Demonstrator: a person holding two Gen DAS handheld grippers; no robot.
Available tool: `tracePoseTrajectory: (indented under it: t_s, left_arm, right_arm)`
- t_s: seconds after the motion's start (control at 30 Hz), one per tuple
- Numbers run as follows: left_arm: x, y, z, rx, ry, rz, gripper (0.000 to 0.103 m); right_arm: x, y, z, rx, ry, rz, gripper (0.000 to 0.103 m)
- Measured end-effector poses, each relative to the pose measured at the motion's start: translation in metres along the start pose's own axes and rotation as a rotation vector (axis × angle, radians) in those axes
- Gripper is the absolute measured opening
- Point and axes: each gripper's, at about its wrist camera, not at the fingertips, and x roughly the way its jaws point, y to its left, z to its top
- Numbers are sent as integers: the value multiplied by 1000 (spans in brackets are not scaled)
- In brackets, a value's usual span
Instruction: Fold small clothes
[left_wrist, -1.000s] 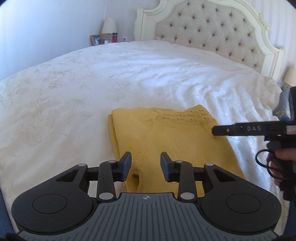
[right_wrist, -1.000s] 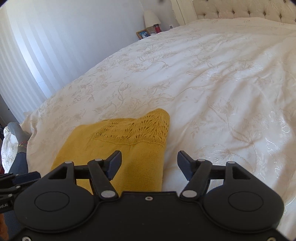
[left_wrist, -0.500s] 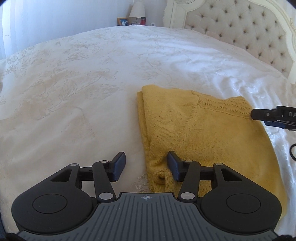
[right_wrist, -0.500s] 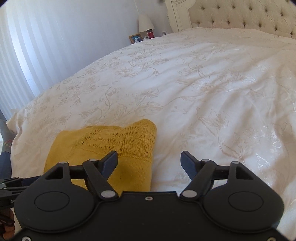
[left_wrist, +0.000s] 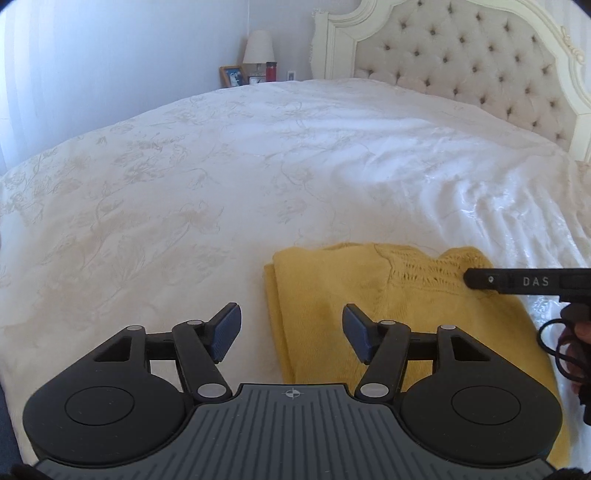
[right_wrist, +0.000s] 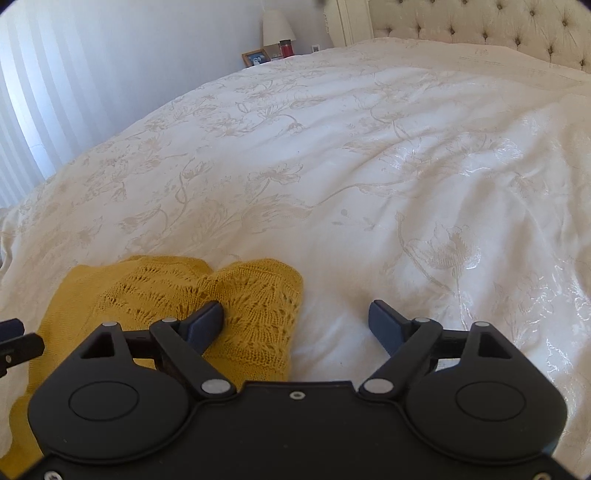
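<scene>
The left gripper (left_wrist: 291, 334) and right gripper (right_wrist: 295, 326) have just been opening, both released, nothing pinched. The folded yellow sweater (left_wrist: 373, 317) is lying on the white bedspread (left_wrist: 229, 192), its near edge hiding behind the gripper bodies.

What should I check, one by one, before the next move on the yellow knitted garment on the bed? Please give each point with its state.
1. Left gripper free of cloth: ok. Its jaws have just been opening, and nothing is pinched between them.
2. Right gripper free of cloth: ok. Its jaws have also just been opening and stand apart over the lace corner.
3. Yellow garment lies flat on the bedspread: ok, its left edge is doubled.
4. Folded edges aligned: cannot tell, the near end is hidden behind the grippers.
5. Space on the bedspread around the garment: ok.
6. Fold complete: cannot tell.
</scene>
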Motion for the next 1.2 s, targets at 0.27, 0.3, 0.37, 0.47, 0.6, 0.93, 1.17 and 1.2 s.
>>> tracePoseTrajectory:
  t_s: [0.27, 0.3, 0.37, 0.47, 0.6, 0.93, 1.17, 1.2]
  left_arm:
    - [56, 9, 10, -19, 76, 40, 63]
    - [56, 12, 11, -30, 76, 35, 63]
    - [49, 13, 13, -37, 70, 39, 63]
    - [27, 12, 15, -16, 25, 83, 62]
    - [-12, 8, 16, 5, -45, 136, 63]
    - [-98, -28, 1, 73, -151, 231, 75]
    - [-134, -51, -17, 53, -138, 161, 76]
    - [-137, -53, -20, 46, -125, 149, 76]
  right_arm:
    - [-1, -1, 2, -8, 2, 10, 86]
    - [-2, -1, 3, -9, -2, 14, 87]
    - [-7, -1, 3, -10, -8, 15, 87]
    - [-21, 4, 4, -25, -16, -13, 90]
    - [-50, 13, 2, -81, -61, -57, 91]
    - [-141, 27, -9, -68, -275, -102, 102]
    - [-173, 13, -23, 51, -177, 1, 102]
    - [-174, 15, -27, 37, -144, -15, 102]
